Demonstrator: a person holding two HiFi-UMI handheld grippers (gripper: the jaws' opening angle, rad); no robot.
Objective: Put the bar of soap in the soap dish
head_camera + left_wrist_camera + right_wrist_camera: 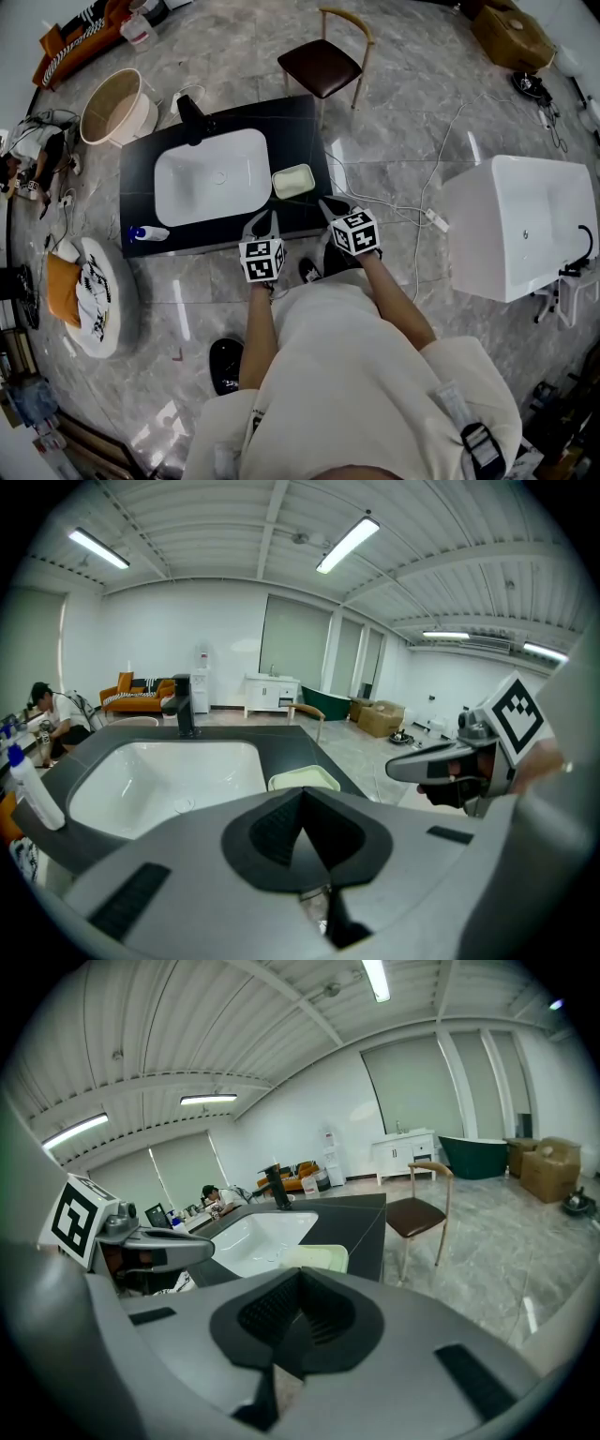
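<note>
A pale rectangular soap dish (292, 180) sits on the black counter (298, 122), just right of the white sink (212, 176). Its inside looks pale green, and I cannot make out a separate bar of soap. The dish also shows past the jaws in the left gripper view (304, 779) and the right gripper view (317, 1257). My left gripper (265, 218) hovers at the counter's front edge, shut and empty (302, 795). My right gripper (328, 204) is level with it just below the dish, also shut with nothing in it (300, 1274).
A black faucet (193, 120) stands behind the sink and a blue-capped bottle (149, 233) lies at the counter's front left corner. A chair (323, 64) stands behind the counter, a white bathtub (520, 225) to the right, and a cable (427, 202) runs across the floor.
</note>
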